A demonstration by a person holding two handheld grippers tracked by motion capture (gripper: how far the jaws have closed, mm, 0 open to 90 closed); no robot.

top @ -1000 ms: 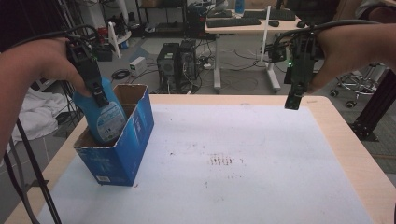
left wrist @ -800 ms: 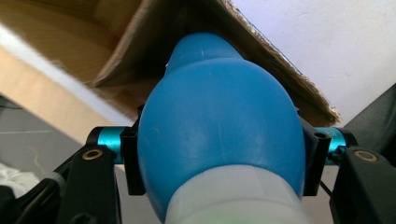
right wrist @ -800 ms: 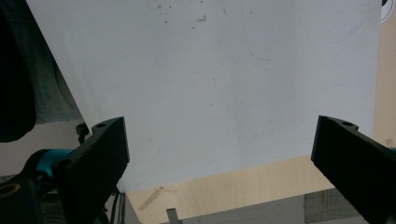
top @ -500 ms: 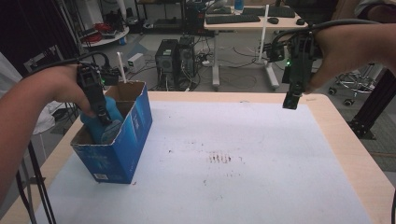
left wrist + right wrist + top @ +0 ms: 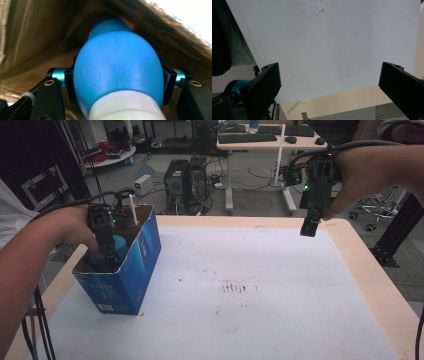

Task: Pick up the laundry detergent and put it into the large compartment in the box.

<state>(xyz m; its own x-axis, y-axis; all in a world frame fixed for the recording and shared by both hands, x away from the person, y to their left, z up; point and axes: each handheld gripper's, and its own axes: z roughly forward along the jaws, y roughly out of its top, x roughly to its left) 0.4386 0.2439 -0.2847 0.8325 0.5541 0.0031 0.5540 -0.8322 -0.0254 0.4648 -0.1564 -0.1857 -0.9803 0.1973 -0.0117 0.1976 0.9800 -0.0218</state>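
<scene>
Clamped on the blue bottle inside the box, the left claw could snag the cardboard wall beside it and tip the box, while the right claw hangs with jaws apart.

We saw a bright blue bottle with a white band at its near end, sitting inside a box that was blue with pale print outside and plain brown cardboard inside. The bench was light wood under a white sheet speckled with small dark marks. Both tools, left and right, were black, with teal fittings beside the jaws.
</scene>
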